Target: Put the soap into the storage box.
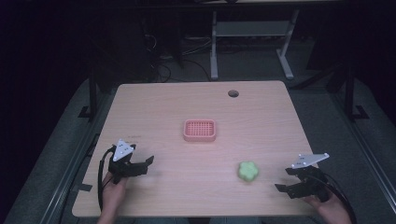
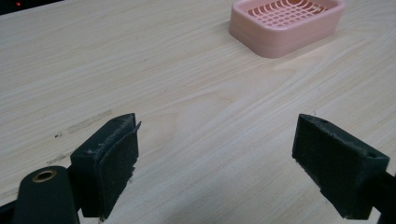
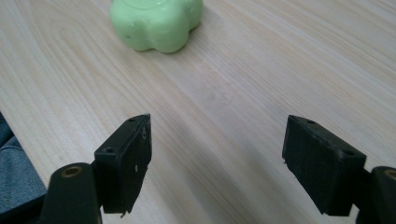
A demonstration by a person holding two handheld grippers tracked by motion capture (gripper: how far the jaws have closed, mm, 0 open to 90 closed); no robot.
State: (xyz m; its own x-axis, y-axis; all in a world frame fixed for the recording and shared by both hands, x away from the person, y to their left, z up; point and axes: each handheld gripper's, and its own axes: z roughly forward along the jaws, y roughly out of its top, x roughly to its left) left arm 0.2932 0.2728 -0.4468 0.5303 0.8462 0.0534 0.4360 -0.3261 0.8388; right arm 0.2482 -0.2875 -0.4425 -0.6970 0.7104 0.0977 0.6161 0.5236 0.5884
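High view: pale wooden desk (image 1: 196, 107), lit against a dark room. Near the left corner, left tool (image 1: 148, 165), held in a hand (image 1: 113, 196) coming in from the near edge, grey three-cornered plate on top, black cable looping down beside it. Jaws spread wide, nothing between them, pointed right and slightly away. Near the right corner, right tool (image 1: 286, 178), held in the other hand (image 1: 332, 209), likewise gaping wide and holding nothing, jaws pointed left toward a green flower-shaped lump (image 1: 248, 171). Lump resting on the desk just left of that tool, apart from it, not touched. Pink slotted tray (image 1: 200, 130) around the middle of the desk, farther off than both tools, well apart from the lump. Small round hole (image 1: 233, 93) toward the far edge.

Left gripper view: two black padded jaws risen from the bottom, wide apart, bare wood grain between them. Pink slotted tray (image 2: 285, 23) at the top right, ahead of the jaws and well clear of them, grid floor visible inside its rim.

Right gripper view: jaws again far apart and empty. Green flower-shaped lump (image 3: 156, 21) at the top, left of centre, ahead of the left-hand jaw, smooth and lobed, sitting flat on the desk (image 3: 261, 70).
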